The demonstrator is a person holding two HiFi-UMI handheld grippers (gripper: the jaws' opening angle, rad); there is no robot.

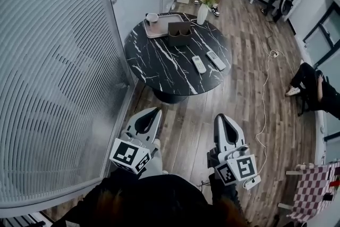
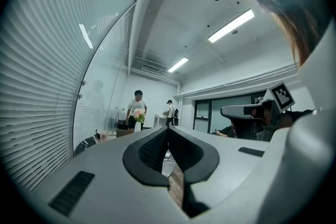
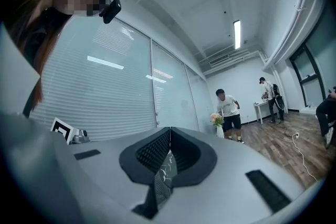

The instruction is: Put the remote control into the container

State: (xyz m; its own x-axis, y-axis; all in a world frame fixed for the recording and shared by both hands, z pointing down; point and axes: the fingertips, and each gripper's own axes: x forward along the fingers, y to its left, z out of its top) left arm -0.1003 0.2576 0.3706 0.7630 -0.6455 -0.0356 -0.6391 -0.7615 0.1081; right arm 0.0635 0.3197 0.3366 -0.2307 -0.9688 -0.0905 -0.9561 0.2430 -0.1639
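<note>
Approach stage imo, nothing picked up yet. Left gripper (image 1: 151, 113) and right gripper (image 1: 223, 118) are both clenched shut w/ nothing in them, pointing level, well short of the round table (image 1: 154, 69). Two remotes lie flat on it, side by side: nearer remote (image 1: 198, 64) and other remote (image 1: 215, 60). The brown container (image 1: 179, 33) sits further back by the tray (image 1: 159, 25). Tip: open the right jaws before reaching, grab the nearer remote across its narrow width, and watch the vase (image 1: 202, 13) near the container when dropping it in.
</note>
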